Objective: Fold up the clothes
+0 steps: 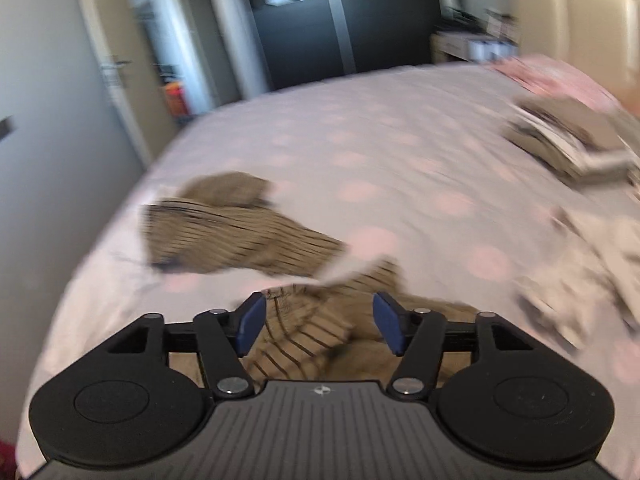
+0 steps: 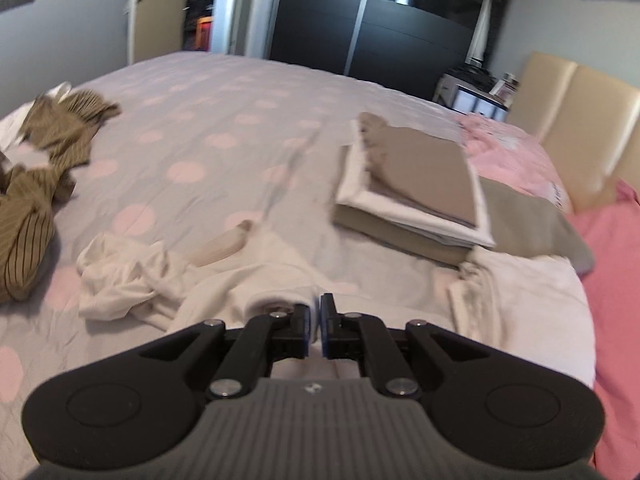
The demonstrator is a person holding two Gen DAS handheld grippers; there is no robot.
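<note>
Right, I have the left gripper (image 1: 318,326) tipped down over the striped brown garment (image 1: 240,236), which lies crumpled at the near left side of the bed (image 1: 400,152). Its jaws stand wide, with a bunched fold of that striped cloth lying between the blue pads (image 1: 252,322) but not pinched by them, so I count nothing as held on that side. The view there is smeared, so I cannot make out the cloth's edges well.

On the other side, the right gripper (image 2: 316,330) has its jaws all but closed. A thin bit of the white garment (image 2: 240,280) seems caught between them, though the pads hide the contact and I would not swear to it. That white piece lies rumpled just ahead, near the middle of the bed, with a folded stack (image 2: 412,184) of beige and white items further back toward the pink pillows (image 2: 512,152).

I judge this to be the start of a new piece: some folding is done, two garments remain loose. Next I would need to settle on one garment, find a hem or corner, grip it with both sides and spread it flat before any fold.
</note>
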